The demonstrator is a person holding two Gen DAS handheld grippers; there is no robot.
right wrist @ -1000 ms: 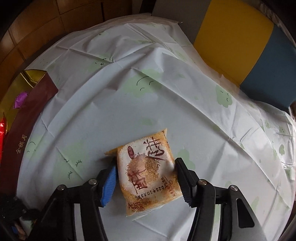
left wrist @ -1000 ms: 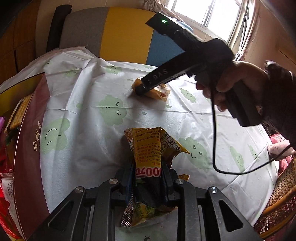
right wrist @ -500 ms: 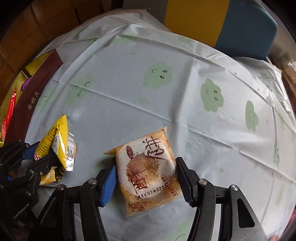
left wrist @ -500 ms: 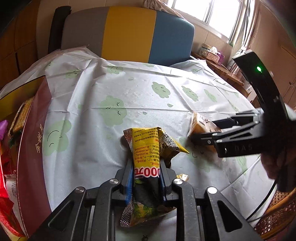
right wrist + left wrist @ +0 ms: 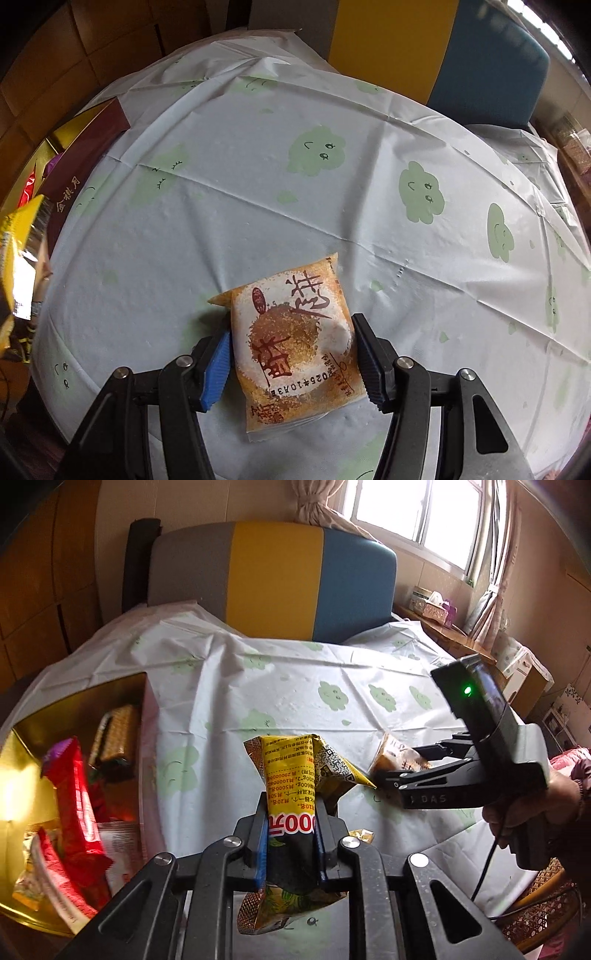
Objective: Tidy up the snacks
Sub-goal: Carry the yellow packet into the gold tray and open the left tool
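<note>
Currently 2 packets are carried toward the gold box [image 5: 79, 709]: yellow packet [image 5: 295, 775] pinched by left gripper [image 5: 290, 834], orange pastry packet [image 5: 295, 332] clamped by right gripper [image 5: 291, 365], right of box, presumably for stowing.

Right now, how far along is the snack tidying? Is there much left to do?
Several snacks already lie in the gold box, among them a red packet. In hand: the left gripper pinches a yellow packet, and the right gripper grips an orange pastry packet; both are above the tablecloth. What's left is putting these two away; no other loose snacks are visible.
</note>
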